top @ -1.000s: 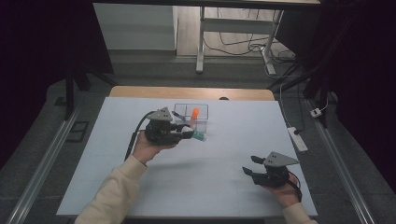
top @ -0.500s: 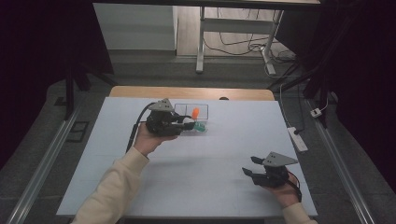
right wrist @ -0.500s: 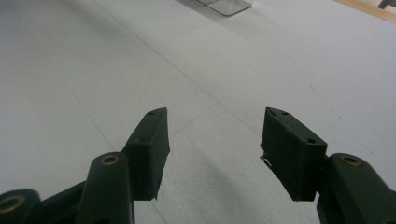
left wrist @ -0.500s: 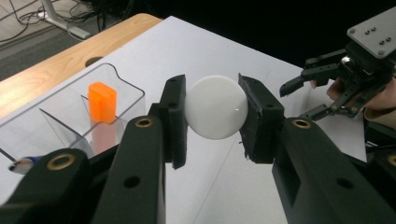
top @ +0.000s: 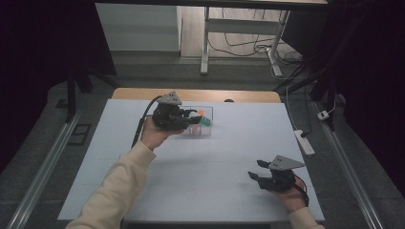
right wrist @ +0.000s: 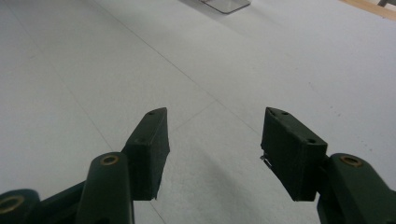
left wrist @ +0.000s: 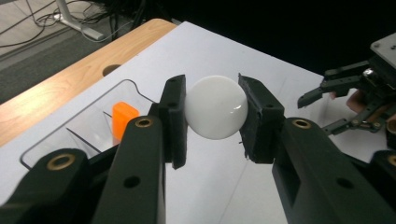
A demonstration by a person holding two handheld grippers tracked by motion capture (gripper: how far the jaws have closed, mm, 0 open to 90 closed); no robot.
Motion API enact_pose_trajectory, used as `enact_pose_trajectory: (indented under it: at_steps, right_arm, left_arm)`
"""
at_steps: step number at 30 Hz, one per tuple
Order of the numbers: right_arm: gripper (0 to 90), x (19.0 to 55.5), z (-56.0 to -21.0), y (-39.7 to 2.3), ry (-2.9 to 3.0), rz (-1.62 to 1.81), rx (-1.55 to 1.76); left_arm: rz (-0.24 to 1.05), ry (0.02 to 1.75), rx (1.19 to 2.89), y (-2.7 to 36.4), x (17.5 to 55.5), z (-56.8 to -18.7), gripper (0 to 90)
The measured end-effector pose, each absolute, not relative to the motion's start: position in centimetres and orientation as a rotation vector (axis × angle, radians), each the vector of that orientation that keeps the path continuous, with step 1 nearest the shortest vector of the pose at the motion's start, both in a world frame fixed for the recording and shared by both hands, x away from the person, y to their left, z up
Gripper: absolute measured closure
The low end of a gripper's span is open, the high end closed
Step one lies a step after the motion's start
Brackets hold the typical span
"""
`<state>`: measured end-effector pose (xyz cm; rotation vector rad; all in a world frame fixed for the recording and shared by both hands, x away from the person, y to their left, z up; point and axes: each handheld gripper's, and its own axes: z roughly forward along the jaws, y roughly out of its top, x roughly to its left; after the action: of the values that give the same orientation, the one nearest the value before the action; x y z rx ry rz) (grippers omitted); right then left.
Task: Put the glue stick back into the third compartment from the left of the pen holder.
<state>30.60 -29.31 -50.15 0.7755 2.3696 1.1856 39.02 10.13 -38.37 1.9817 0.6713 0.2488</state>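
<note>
Over the far middle of the tabletop (top: pixel 143 191), left tool (left wrist: pixel 215 116) clamped on a white ball (left wrist: pixel 215 107), raised just beside and above a clear divided tray (left wrist: pixel 88 119). Pads pressing the ball at opposite sides, roughly on its widest line. Glossy, smooth, hard-looking; probably light, likely to slip or squirt out if the grip drifts off centre, and sure to roll if set on bare surface. Best taken straight across the middle, as here. Orange block (left wrist: pixel 123 116) standing in one tray compartment; something teal next to it in the high view, too small to name. Thin tray walls and dividers in the way of any low approach. Right tool (right wrist: pixel 215 149) spread wide, holding nothing, low over the near right tabletop, well apart from the tray. Wooden strip (top: pixel 248 95) along the far edge.
</note>
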Motion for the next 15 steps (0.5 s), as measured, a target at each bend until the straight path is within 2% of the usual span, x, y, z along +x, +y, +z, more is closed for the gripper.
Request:
enact_pose_trajectory:
  at_steps: [15]
  right_arm:
    - [40.1, 30.6, -50.2, -29.4, 2.375, 1.176, 0.778]
  left_arm:
    - [0.291, 0.727, 2.029, 9.8, 41.4, -37.6, 64.5]
